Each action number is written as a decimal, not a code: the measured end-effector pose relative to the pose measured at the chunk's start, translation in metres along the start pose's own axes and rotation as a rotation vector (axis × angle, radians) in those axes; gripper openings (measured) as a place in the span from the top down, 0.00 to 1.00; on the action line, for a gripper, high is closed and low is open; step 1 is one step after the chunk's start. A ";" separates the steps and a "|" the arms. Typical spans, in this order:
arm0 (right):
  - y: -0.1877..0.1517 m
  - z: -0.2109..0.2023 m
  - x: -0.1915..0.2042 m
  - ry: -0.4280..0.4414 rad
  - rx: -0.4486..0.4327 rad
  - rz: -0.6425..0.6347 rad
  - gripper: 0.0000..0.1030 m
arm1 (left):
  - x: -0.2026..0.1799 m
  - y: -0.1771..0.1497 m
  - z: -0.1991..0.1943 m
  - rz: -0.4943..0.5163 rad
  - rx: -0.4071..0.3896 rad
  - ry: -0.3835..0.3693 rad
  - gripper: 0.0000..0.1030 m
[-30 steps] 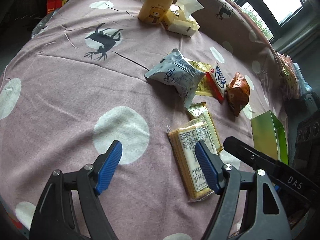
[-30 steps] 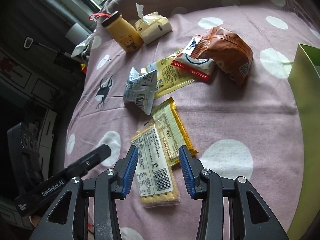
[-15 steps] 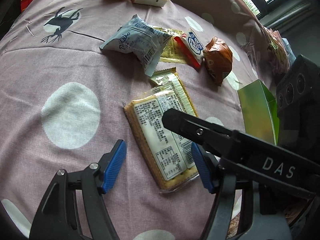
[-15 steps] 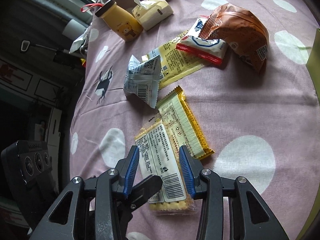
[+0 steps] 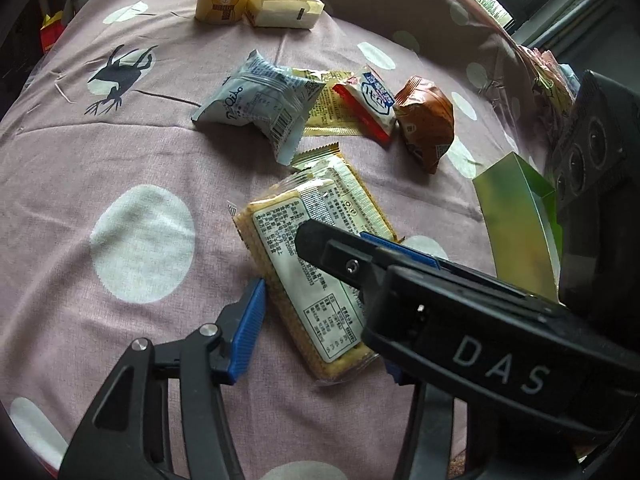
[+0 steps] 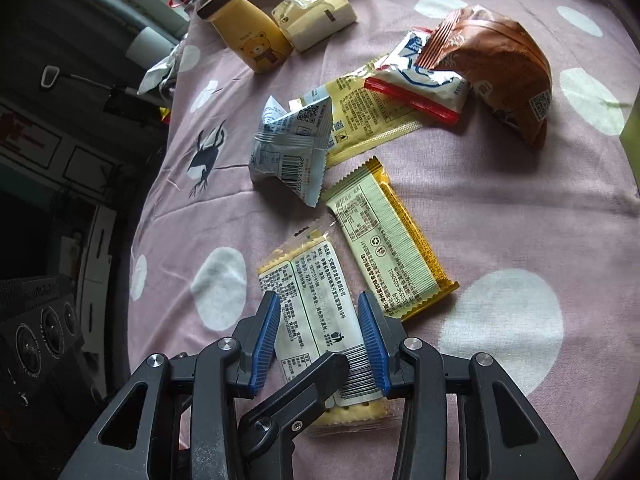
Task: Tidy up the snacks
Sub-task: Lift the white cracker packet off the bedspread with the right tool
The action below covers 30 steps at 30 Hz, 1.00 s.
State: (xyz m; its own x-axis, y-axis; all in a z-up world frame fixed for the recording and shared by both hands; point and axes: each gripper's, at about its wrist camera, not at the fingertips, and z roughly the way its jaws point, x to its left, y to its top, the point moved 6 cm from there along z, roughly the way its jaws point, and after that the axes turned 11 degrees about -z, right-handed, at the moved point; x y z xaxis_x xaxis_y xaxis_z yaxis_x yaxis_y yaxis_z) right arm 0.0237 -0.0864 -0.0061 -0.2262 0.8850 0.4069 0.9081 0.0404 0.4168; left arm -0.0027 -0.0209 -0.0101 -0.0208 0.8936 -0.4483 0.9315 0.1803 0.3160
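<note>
A clear-wrapped cracker pack (image 5: 308,280) (image 6: 320,320) lies on the pink spotted cloth. My right gripper (image 6: 320,340) is open with its blue pads on either side of the pack's near end. My left gripper (image 5: 320,332) is open too, its jaws astride the same pack; its right finger is hidden behind the right gripper's black arm (image 5: 460,320). A yellow wafer pack (image 6: 388,240) lies beside the crackers. Further off lie a light-blue pouch (image 6: 292,148), a flat gold pack (image 6: 368,116), a red-white pack (image 6: 420,80) and a brown bag (image 6: 504,64).
A green box (image 5: 516,216) stands open at the right. A yellow bear bottle (image 6: 248,36) and a tissue pack (image 6: 316,16) stand at the far edge. The cloth (image 5: 140,240) drops off at the left, with dark furniture beyond.
Both grippers have moved in onto the cracker pack from opposite sides. The right gripper's arm now crosses in front of the left wrist view. No snack has moved.
</note>
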 end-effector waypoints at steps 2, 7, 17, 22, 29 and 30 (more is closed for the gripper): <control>0.002 -0.009 0.002 -0.002 -0.034 -0.005 0.58 | -0.006 0.000 -0.007 0.018 -0.035 -0.012 0.51; 0.005 -0.032 0.006 -0.020 -0.110 -0.025 0.58 | -0.020 0.004 -0.021 0.082 -0.126 -0.033 0.52; 0.009 -0.073 0.019 -0.086 -0.258 -0.081 0.57 | -0.042 0.004 -0.048 0.156 -0.284 -0.094 0.52; 0.010 -0.088 0.027 -0.116 -0.309 -0.116 0.57 | -0.051 0.003 -0.061 0.188 -0.371 -0.111 0.52; 0.010 -0.105 0.037 -0.147 -0.373 -0.149 0.57 | -0.058 0.001 -0.076 0.204 -0.440 -0.150 0.52; 0.010 -0.107 0.038 -0.150 -0.377 -0.150 0.57 | -0.058 0.001 -0.077 0.207 -0.446 -0.153 0.52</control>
State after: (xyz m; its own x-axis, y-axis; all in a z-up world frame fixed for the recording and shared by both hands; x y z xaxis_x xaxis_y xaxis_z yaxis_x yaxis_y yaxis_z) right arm -0.0133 -0.1021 0.1004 -0.2674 0.9409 0.2081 0.6707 0.0266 0.7413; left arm -0.0289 -0.0413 0.0804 0.2320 0.8647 -0.4455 0.6644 0.1936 0.7219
